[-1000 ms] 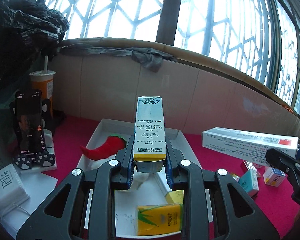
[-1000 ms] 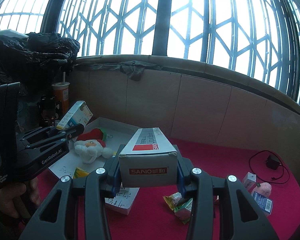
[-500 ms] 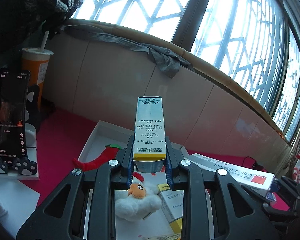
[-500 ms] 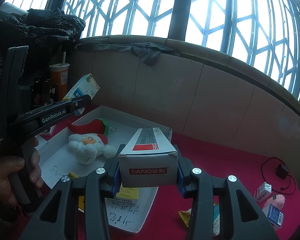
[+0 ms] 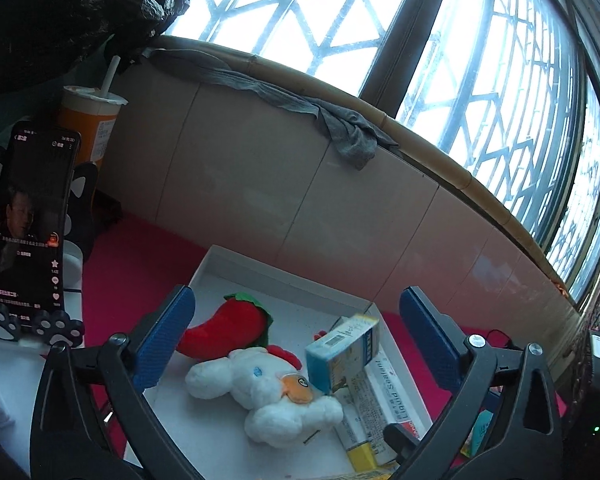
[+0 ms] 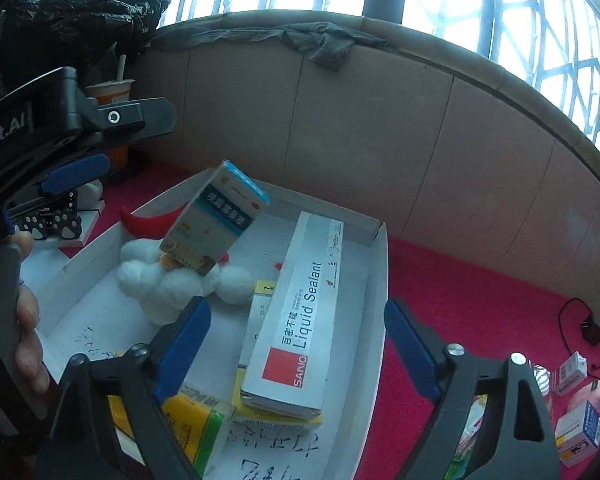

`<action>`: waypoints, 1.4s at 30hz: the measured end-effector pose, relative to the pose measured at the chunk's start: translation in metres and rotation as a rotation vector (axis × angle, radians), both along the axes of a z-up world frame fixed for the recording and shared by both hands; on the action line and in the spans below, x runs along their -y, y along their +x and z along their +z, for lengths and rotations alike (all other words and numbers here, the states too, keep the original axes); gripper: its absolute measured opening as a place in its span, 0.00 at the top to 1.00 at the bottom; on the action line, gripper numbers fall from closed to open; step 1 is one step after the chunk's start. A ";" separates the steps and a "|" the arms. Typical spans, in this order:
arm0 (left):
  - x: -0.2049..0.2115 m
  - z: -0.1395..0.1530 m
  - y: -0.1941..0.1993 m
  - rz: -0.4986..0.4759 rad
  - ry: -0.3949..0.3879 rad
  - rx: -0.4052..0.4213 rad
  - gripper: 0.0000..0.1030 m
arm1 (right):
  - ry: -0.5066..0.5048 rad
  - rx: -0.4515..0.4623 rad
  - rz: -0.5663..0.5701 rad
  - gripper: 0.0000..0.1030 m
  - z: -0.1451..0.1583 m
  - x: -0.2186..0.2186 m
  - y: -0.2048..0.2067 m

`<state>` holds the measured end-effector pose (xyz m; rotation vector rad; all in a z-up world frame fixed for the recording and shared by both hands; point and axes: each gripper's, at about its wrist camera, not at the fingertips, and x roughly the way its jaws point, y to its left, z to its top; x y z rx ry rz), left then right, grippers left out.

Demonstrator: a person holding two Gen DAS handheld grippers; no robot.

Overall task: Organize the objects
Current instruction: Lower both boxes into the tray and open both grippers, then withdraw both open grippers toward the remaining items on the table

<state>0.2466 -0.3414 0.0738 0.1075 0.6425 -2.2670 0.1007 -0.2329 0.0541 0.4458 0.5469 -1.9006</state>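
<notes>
My left gripper point(image 5: 296, 344) is open and empty above the white tray point(image 5: 276, 276). A blue and cream medicine box point(image 5: 342, 354) is tilted above the white plush toy point(image 5: 268, 392); it also shows in the right wrist view point(image 6: 214, 224). My right gripper point(image 6: 298, 348) is open and empty over the tray's near part point(image 6: 374, 292). The long white Liquid Sealant box point(image 6: 296, 320) lies in the tray on yellow boxes. The left gripper point(image 6: 80, 160) shows at the left in the right wrist view.
A red plush chilli point(image 5: 224, 330) lies in the tray. A phone on a paw stand point(image 5: 30, 224) and an orange cup point(image 5: 90, 128) stand at the left. Small boxes point(image 6: 578, 428) and a black cable point(image 6: 584, 324) lie on the red cloth at the right.
Both grippers have opened. The medicine box has left my left gripper and is tilted over the plush toy. The sealant box has left my right gripper and lies in the tray.
</notes>
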 end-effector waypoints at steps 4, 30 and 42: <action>-0.006 0.001 0.001 0.027 -0.026 0.024 0.00 | -0.022 0.030 -0.003 0.11 0.008 -0.022 0.002; -0.048 -0.004 -0.038 -0.107 -0.136 0.178 0.00 | -0.151 0.199 -0.520 0.00 0.006 -0.216 -0.127; -0.130 -0.007 -0.118 -0.400 -0.190 0.368 0.00 | -0.194 0.304 -0.753 0.00 -0.010 -0.300 -0.201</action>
